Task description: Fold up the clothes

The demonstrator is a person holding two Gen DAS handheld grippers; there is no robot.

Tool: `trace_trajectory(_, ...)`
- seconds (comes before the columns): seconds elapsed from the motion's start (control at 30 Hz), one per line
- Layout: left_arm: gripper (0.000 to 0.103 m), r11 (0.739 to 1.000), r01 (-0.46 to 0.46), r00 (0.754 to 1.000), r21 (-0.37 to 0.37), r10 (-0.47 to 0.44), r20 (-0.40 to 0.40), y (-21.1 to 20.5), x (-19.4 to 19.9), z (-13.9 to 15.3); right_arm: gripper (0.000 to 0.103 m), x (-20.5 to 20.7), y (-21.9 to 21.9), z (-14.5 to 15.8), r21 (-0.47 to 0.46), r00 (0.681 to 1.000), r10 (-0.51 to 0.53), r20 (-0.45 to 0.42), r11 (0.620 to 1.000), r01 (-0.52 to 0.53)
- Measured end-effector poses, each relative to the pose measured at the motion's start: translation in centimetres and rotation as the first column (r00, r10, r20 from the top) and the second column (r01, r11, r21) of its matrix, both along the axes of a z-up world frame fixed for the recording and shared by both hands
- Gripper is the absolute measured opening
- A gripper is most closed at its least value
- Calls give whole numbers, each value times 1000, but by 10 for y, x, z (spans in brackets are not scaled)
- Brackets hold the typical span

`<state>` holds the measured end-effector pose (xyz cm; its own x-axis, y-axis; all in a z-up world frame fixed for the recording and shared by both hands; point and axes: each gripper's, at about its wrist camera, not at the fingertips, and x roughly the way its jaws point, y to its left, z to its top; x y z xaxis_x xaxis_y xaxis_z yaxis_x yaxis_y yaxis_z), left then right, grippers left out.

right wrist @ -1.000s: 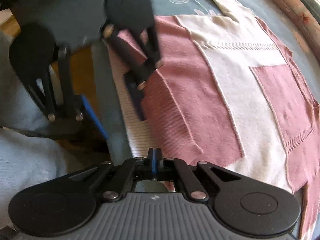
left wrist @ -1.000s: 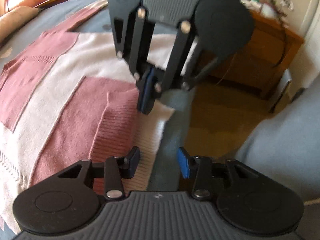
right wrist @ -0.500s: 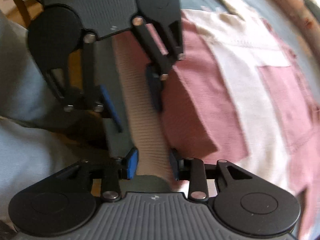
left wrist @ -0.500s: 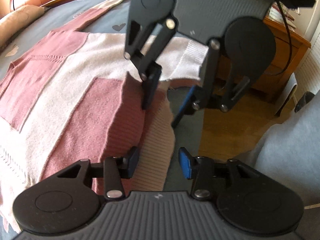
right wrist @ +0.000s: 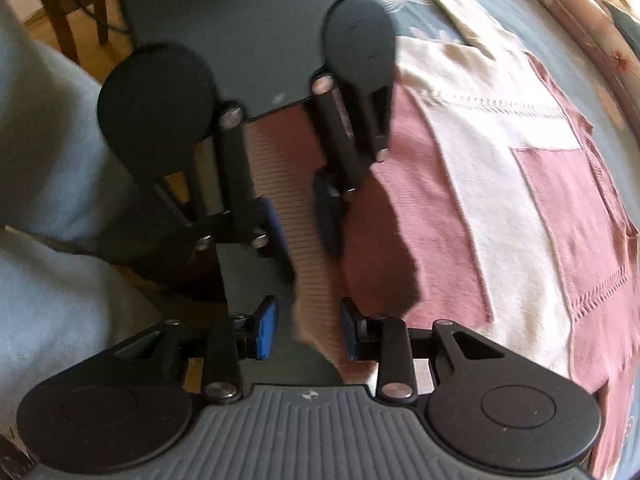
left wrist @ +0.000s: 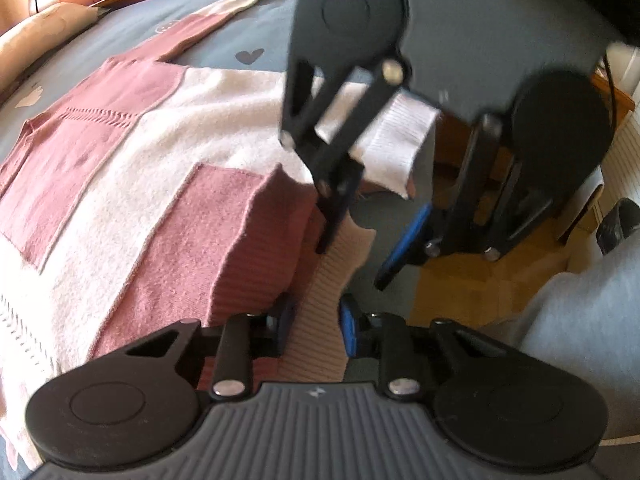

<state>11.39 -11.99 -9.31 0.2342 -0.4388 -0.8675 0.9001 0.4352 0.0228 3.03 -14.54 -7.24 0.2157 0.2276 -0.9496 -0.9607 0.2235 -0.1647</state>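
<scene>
Both sets of jaws are closing around the ribbed hem [left wrist: 320,312] of the sweater [left wrist: 160,184]: left gripper [left wrist: 314,326] pinching it, right gripper [right wrist: 306,330] not yet pressing. The sweater lies flat on the bed [left wrist: 224,46]

Both my wrist views are daylit. Sun falls brightly across the sweater [left wrist: 132,168], and my right gripper [right wrist: 306,330] casts a hard dark shadow on the knit. Fisheye distortion bends the bed edge [right wrist: 560,12] toward the frame borders. The opposite gripper is motion-blurred in each view; corners vignette to black. Near fabric between my fingers is soft.
</scene>
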Motion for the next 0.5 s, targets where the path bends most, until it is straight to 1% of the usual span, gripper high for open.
trace_trajectory(0.03,24,1000,-6,1000,-8,6,-4,2,1,1,24,-2,3,-4,-14,1000,11,7,1000,-11)
trace_trajectory(0.07,25,1000,-11,1000,-14,11,-8,3,2,1,3,-5,6,-7,-30,999,27,21,999,-26)
trace_trajectory(0.13,26,1000,-3,1000,-8,3,-10,5,1,1,3,-10,11,-10,-54,997,55,50,997,-53)
trace_trajectory(0.17,28,1000,7,1000,-3,-7,-7,5,0,1,2,-10,12,-8,-51,997,50,58,998,-47)
trace_trajectory(0.2,31,1000,26,1000,6,-26,-2,4,-2,1,2,-9,13,-4,-42,998,31,59,999,-29)
trace_trajectory(0.33,32,998,43,998,51,-46,45,2,-9,2,2,0,11,21,11,997,-72,19,997,71)
trace_trajectory(0.37,26,997,47,997,62,-51,56,2,-11,2,2,1,10,28,26,996,-94,8,995,94)
trace_trajectory(0.4,15,996,48,996,72,-52,66,1,-12,3,2,2,10,32,34,994,-107,-2,994,107)
trace_trajectory(0.47,5,998,2,999,65,-5,48,3,-7,4,3,-1,12,34,37,995,-98,-3,995,98)
trace_trajectory(0.5,3,998,-15,999,62,13,38,5,-4,4,3,-3,14,32,32,996,-88,-6,996,88)
